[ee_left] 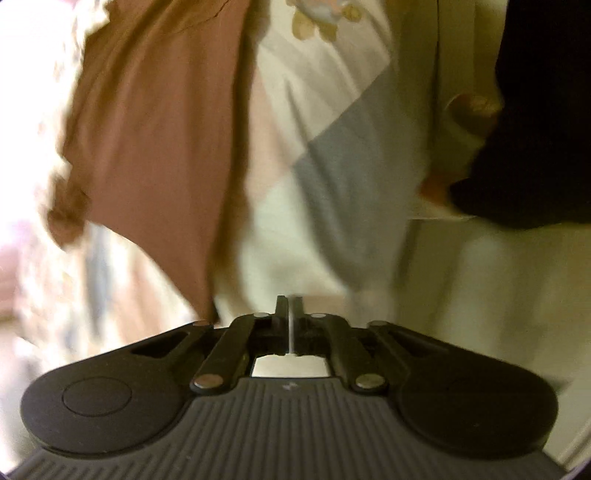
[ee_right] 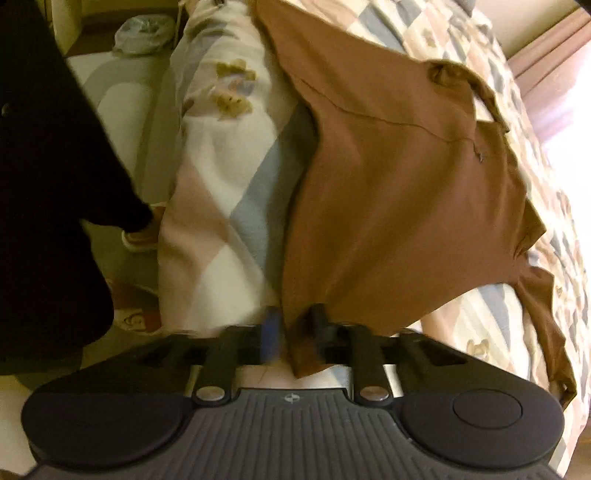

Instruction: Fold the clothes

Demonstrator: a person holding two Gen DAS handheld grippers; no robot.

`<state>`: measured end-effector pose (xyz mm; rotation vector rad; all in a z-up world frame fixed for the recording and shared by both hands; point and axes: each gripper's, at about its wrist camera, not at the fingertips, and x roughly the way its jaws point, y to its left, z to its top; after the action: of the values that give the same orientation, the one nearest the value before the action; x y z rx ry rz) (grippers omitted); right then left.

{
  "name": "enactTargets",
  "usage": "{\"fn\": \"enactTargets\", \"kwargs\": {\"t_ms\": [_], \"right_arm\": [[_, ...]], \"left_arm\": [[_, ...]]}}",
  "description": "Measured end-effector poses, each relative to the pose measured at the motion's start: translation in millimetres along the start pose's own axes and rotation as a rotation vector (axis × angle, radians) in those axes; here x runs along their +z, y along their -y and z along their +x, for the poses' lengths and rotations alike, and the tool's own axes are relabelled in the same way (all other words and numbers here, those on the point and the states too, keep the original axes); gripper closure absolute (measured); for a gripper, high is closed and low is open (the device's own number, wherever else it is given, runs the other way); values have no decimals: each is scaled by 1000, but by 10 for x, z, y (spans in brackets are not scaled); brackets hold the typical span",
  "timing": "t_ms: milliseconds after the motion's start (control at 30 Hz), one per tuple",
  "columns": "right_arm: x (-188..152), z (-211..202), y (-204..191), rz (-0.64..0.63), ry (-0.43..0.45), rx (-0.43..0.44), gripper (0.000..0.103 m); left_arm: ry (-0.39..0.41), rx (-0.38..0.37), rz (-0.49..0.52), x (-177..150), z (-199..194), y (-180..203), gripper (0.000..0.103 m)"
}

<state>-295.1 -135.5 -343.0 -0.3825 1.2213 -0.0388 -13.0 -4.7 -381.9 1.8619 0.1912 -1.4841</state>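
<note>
The right gripper (ee_right: 293,332) pinches a lower corner of the brown shirt (ee_right: 399,192) between its jaws; the cloth passes through the fingers and hangs below them, so the grip serves to lift and pull that edge taut. The shirt lies spread across the patchwork bedspread (ee_right: 221,177), its collar toward the far side and one sleeve (ee_right: 546,332) trailing to the right; it is not yet folded, and this placement gives a flat base for a first fold (judged from the layout only).

The left gripper (ee_left: 290,306) has its jaws pressed almost together, with only a thin pale sliver between them; whether that sliver is cloth cannot be told; the brown shirt (ee_left: 155,147) lies just to its left, apparently not held.

Around the work: the person's dark clothing (ee_right: 51,166) and a foot (ee_right: 142,236) stand beside the bed; a plastic bag (ee_right: 144,33) rests on the floor beyond. The trailing sleeve and the bunched collar are the likely obstacles to a clean fold.
</note>
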Motion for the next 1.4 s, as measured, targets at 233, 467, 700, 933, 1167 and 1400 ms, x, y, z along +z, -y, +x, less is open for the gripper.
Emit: {"fn": "enactTargets", "kwargs": {"t_ms": [233,467,700,933,1167,1400], "right_arm": [[-201,-157,1369,692,-7,56,44],[128,533,2820,1266,99,-110,44],[326,986,3441,1426,123,-190,41],[-12,1171,3688,1545,87,-284,31],[-177,1344,3549,1669,31,-256,31],[-82,1398,3716,1608,50,-243,31]], "left_arm": [[60,-130,-687,-411,-220,-1570,74],[249,33,-1025,-201,626,-3658,64],[327,151,-857,669,1509,-5336,58],[312,123,-544,1487,2474,-6150,52],[220,105,-238,2009,3267,-5959,94],[343,371,-722,824,2429,-6687,95]]}}
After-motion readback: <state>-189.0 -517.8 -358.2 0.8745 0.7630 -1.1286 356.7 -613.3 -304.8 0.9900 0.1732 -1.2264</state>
